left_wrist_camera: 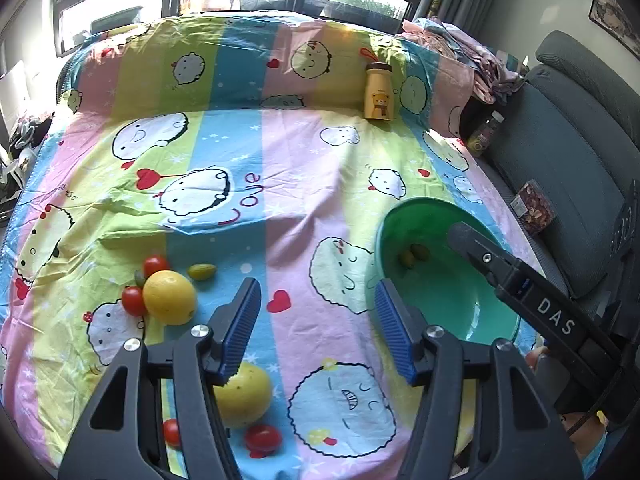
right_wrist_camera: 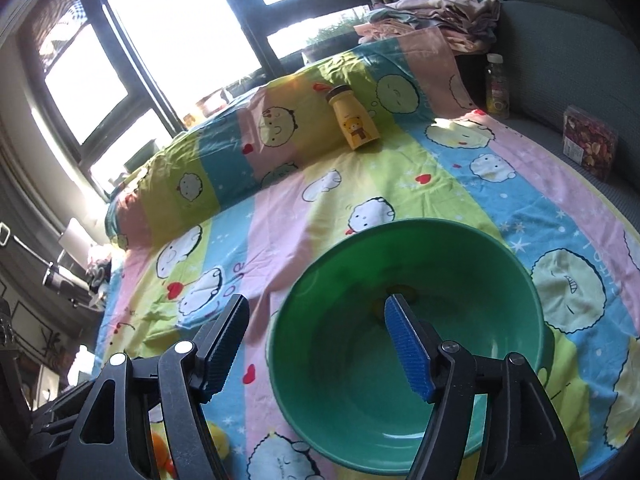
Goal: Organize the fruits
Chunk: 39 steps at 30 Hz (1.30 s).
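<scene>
Both your hand-held grippers, left hand-held gripper [left_wrist_camera: 316, 320] and right hand-held gripper [right_wrist_camera: 316, 334], gape empty over the bed; soft, thin-skinned cherry tomatoes [left_wrist_camera: 262, 438] by its near edge want a light mid-body pinch toward the green bowl [right_wrist_camera: 304, 292].

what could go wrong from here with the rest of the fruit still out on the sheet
The sheet is soft and wrinkled, so the round yellow fruit may roll when nudged and scatter the cherry tomatoes touching it. The green bowl sits on that same cloth and could tip or slide if bumped. The left gripper and right gripper are both open and close together near the bowl, so they might collide.
</scene>
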Each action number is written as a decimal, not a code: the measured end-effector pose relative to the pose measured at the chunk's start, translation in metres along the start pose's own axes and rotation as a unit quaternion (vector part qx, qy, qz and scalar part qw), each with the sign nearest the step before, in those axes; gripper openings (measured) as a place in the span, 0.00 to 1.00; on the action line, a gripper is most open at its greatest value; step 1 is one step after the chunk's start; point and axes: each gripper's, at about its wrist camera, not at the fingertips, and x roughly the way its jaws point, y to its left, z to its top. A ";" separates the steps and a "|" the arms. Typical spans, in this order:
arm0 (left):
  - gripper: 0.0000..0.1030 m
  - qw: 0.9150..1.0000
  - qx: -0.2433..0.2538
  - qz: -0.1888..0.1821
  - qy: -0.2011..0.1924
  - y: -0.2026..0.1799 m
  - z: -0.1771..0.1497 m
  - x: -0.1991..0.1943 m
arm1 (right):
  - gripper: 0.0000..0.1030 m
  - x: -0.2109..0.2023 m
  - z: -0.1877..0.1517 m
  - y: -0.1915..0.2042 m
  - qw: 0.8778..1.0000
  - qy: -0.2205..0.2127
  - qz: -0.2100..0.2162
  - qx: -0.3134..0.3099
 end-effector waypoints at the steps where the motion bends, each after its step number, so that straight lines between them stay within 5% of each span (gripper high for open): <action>1: 0.58 1.000 -0.005 0.008 -0.004 0.009 -0.003 -0.005 | 0.69 0.001 -0.002 0.008 1.000 0.004 0.011 -0.007; 15: 0.59 0.992 -0.105 0.064 0.011 0.122 -0.043 -0.028 | 0.69 0.027 -0.040 0.099 0.987 0.068 0.086 -0.117; 24: 0.59 0.989 -0.131 0.063 0.028 0.151 -0.065 -0.027 | 0.69 0.055 -0.069 0.124 0.975 0.127 0.091 -0.160; 39: 0.59 0.986 -0.139 0.074 0.054 0.169 -0.103 -0.026 | 0.69 0.071 -0.111 0.170 0.940 0.212 0.195 -0.181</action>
